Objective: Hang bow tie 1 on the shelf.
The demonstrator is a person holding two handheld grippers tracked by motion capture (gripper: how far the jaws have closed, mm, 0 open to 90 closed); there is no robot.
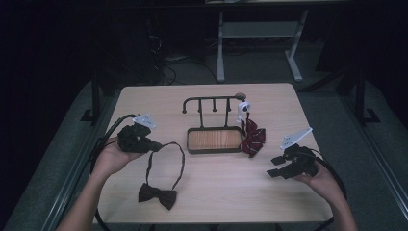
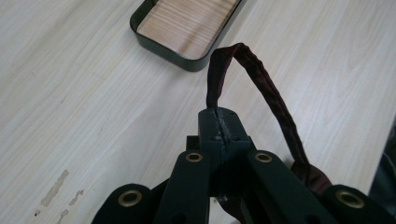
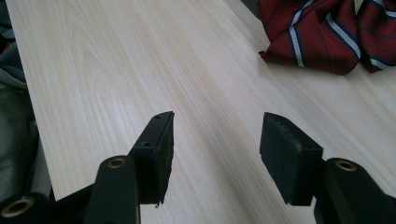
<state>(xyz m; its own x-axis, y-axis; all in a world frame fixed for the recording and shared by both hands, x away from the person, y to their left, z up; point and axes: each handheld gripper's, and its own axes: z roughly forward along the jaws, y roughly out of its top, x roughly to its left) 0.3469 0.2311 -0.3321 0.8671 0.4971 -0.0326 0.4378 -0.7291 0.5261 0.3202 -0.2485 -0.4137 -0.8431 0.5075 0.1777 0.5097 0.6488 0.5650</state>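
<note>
The left claw [image 1: 155, 145] is near the left edge of the counter [image 1: 216, 192], a light wooden board with rounded corners. Its jaws are pressed together on the strap [image 1: 180, 161] of the bow tie [image 1: 157, 195]. In the left gripper view the strap [image 2: 266, 88] is a thin, dark red band of fabric that rises from the closed jaws and bends back in a loop. The bow itself lies flat near the front edge, and the strap runs in a long loop from it up to the claw. Around the bow the counter is bare.

In the middle stands a tray [image 1: 214, 151], a dark metal frame with a wooden floor, and behind it a dark rack [image 1: 211, 99] with small pegs. A striped tie [image 1: 252, 137], red with white and blue lines, hangs at the right end of the rack and lies against the right side of the tray.

The right claw [image 1: 275, 166] is near the right edge, jaws spread, with nothing between them. It points toward the striped tie, with bare wood between.
</note>
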